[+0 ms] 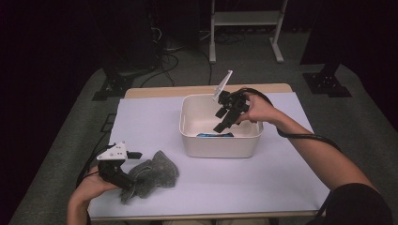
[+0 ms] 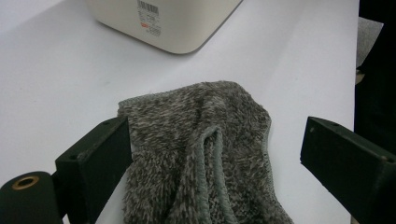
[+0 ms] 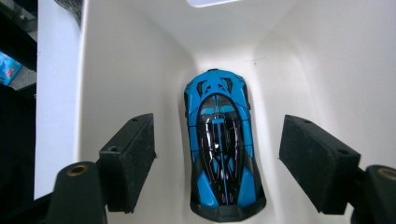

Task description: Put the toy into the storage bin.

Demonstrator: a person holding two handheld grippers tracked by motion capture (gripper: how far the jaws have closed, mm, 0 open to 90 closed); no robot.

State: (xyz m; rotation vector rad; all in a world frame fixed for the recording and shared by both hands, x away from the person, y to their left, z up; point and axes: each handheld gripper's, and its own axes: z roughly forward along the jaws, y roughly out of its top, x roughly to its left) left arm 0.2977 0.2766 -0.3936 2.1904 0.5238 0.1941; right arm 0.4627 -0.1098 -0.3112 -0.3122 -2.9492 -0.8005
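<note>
High view: white bin [image 1: 220,145] is sitting mid-tabletop [image 1: 263,173], taking it as the landmark. Right claw [image 1: 221,125] is hanging over the bin's open top, tilted down into it, held by the right hand [image 1: 257,108] at the bin's far right corner. Blue toy car [image 1: 215,135] is lying on the bin floor against the near wall.

Right gripper view: right claw [image 3: 217,161] is standing apart, pads well clear of the car [image 3: 221,144] on both sides, nothing clamped. Car is lying flat on its wheels (blue body, black roof), running lengthwise between the two jaws and below them, close to one bin wall [image 3: 116,70].

Left of the bin and nearer the tabletop's front edge: grey fuzzy cloth [image 1: 152,174] is lying crumpled. Left claw [image 1: 130,182] is resting at the cloth's left end.

Left gripper view: left claw [image 2: 212,151] is standing apart, straddling the cloth [image 2: 205,140]; one jaw is touching the cloth edge, the other is clear, no squeeze showing. Bin corner [image 2: 173,23] is sitting beyond the cloth.
</note>
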